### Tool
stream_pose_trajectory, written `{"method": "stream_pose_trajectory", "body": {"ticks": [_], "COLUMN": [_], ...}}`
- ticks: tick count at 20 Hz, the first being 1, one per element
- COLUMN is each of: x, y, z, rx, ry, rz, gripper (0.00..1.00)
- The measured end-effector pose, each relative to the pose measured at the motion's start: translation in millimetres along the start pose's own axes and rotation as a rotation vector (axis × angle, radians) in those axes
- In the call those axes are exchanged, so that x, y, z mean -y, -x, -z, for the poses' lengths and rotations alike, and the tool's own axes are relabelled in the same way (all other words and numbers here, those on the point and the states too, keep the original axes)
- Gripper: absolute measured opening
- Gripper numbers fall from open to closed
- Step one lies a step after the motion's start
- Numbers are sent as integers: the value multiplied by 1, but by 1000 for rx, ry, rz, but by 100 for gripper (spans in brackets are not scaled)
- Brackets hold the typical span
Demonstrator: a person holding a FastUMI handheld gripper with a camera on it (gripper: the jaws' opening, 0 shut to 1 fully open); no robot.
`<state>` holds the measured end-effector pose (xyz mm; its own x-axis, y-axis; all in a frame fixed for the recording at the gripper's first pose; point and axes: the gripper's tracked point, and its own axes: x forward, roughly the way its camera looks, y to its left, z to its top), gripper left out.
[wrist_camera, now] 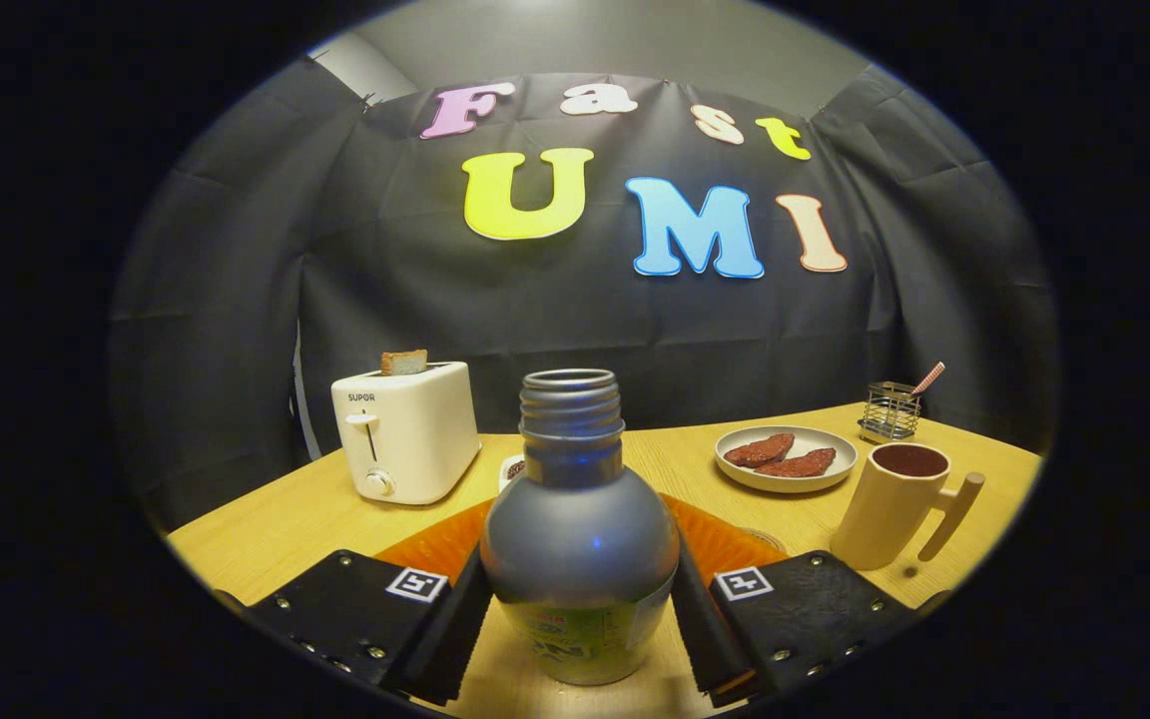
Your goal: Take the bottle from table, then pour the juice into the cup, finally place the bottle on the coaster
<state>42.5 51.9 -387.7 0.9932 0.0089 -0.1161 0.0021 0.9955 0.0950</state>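
Between the tongs [580, 609] stands the bottle [580, 539], upright and uncapped, both fingers [450, 619] pressed against its sides. Behind it an orange coaster [425, 544] lies on the table [276, 529], partly hidden by the bottle. Off to the right, the cup [894, 504] stands near the table's edge, full of dark juice, handle turned outward. Beyond it are a plate [786, 457] and a wire rack [889, 411]. A toaster [405, 429] sits back left, with bare wood around it.
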Motion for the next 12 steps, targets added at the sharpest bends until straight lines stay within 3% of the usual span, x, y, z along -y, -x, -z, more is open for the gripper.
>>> {"method": "stream_pose_trajectory", "body": {"ticks": [2, 8, 12], "x": [2, 27, 49], "y": [1, 10, 12], "z": [-3, -65, -99], "rx": [-21, 1, 0], "ry": [-14, -41, -202], "rz": [-2, 50, 81], "gripper": [81, 78, 78]}}
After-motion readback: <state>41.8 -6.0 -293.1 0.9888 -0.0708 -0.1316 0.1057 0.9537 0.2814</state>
